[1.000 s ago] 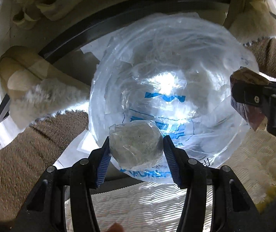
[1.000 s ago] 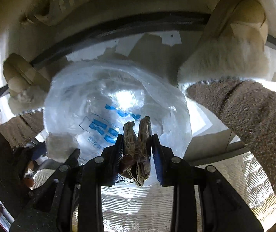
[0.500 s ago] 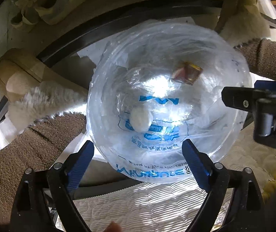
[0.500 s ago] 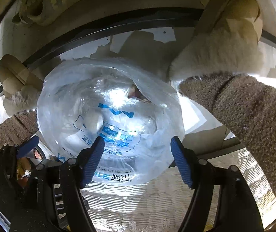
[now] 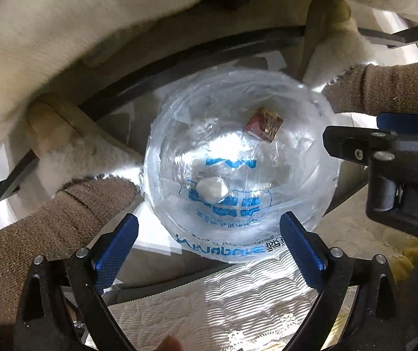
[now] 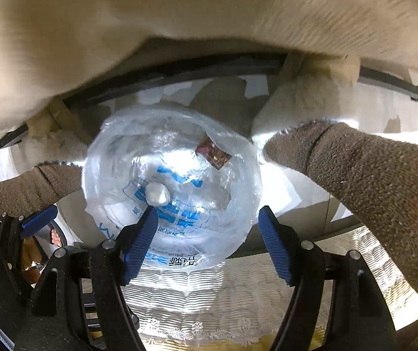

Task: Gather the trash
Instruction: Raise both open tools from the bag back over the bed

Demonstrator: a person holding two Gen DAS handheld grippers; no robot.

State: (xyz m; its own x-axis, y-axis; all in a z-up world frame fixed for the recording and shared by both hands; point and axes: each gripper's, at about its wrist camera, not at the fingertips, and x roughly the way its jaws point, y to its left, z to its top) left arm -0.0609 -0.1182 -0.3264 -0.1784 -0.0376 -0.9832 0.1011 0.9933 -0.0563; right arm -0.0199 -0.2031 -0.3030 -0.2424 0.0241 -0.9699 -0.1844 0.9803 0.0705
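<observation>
A clear plastic trash bag with blue print lines a bin seen from above. Inside lie a white crumpled ball and a brown-red wrapper. My left gripper is open and empty above the bag's near rim. My right gripper is open and empty above the same rim; it also shows at the right of the left wrist view.
Two legs in brown trousers and fleece slippers flank the bin. A white patterned cloth lies below the grippers. A pale fabric fills the top. A black bar crosses the floor.
Both grippers opened and dropped the ball and the wrapper into the bag. They have since risen, and pale fabric now fills the top of both views.
</observation>
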